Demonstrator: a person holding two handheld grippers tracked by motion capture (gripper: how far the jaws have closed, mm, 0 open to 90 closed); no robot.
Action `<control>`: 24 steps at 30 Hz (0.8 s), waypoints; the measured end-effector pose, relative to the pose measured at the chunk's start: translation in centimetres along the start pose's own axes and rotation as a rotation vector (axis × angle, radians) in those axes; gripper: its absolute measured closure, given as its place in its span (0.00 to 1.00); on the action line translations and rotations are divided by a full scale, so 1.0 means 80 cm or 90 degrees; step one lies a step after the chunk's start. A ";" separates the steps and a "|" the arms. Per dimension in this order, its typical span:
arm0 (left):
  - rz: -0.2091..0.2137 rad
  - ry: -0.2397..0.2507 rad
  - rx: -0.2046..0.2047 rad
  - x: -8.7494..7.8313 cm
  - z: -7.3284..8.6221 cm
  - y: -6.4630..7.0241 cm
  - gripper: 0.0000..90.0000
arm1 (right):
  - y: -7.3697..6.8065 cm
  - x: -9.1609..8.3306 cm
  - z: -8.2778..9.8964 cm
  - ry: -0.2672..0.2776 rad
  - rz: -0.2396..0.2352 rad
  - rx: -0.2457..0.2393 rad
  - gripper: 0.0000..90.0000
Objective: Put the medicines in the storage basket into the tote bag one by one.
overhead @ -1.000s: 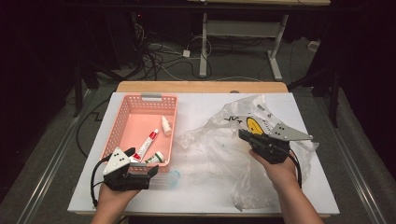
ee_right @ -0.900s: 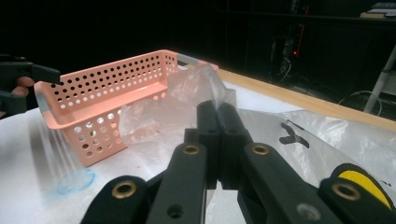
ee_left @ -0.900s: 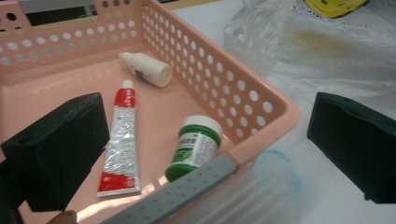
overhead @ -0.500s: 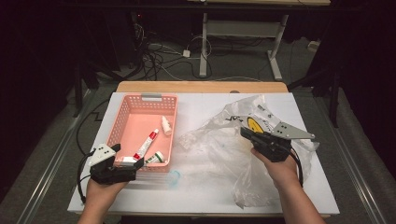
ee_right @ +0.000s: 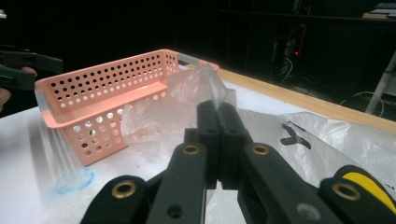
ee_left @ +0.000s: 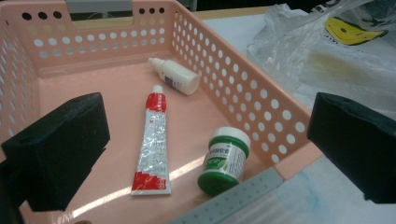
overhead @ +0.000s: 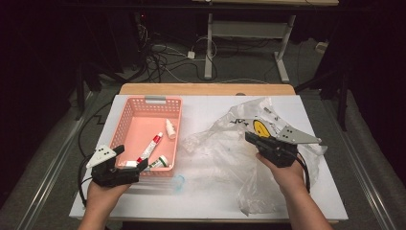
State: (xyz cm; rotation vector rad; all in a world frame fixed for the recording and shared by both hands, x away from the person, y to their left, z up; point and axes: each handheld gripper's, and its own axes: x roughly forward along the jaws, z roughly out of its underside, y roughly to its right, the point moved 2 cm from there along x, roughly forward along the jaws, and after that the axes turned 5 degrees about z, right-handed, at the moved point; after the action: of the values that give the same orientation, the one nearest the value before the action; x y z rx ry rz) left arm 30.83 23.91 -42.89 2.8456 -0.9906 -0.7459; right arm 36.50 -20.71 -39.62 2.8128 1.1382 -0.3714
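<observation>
I kept the right hand-held gripper (ee_right: 218, 109) pinching the plastic bag (overhead: 230, 148) to steady it, while my left hand-held gripper (ee_left: 205, 149) hung spread over the green jar (ee_left: 224, 161).

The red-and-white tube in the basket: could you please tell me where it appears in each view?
High view: the tube lies slanted in the pink basket, left of centre.
Left gripper view: the tube is at centre, on the basket floor.
Right gripper view: hidden behind the basket wall.
Shared landmark: the pink basket.

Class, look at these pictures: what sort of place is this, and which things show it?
Probably a lab or workshop test bench: a white-topped table on a bare floor, loose cables behind it, and metal desk legs against dark surroundings.
</observation>
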 end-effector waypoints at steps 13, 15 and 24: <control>0.027 -0.006 0.014 0.036 -0.050 0.000 0.00 | 0.001 0.000 0.000 -0.001 -0.003 0.000 1.00; 0.019 -0.016 0.011 0.044 -0.057 -0.004 0.00 | 0.002 0.001 0.001 -0.002 -0.003 0.002 1.00; 0.007 -0.039 0.026 0.080 -0.079 -0.022 0.00 | 0.002 0.001 0.002 -0.006 -0.006 0.004 1.00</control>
State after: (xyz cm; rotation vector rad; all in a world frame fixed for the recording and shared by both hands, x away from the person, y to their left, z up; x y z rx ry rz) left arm 39.04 20.74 -40.36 2.8661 -1.0397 -0.8260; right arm 36.64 -20.82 -39.81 2.8090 1.1504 -0.3900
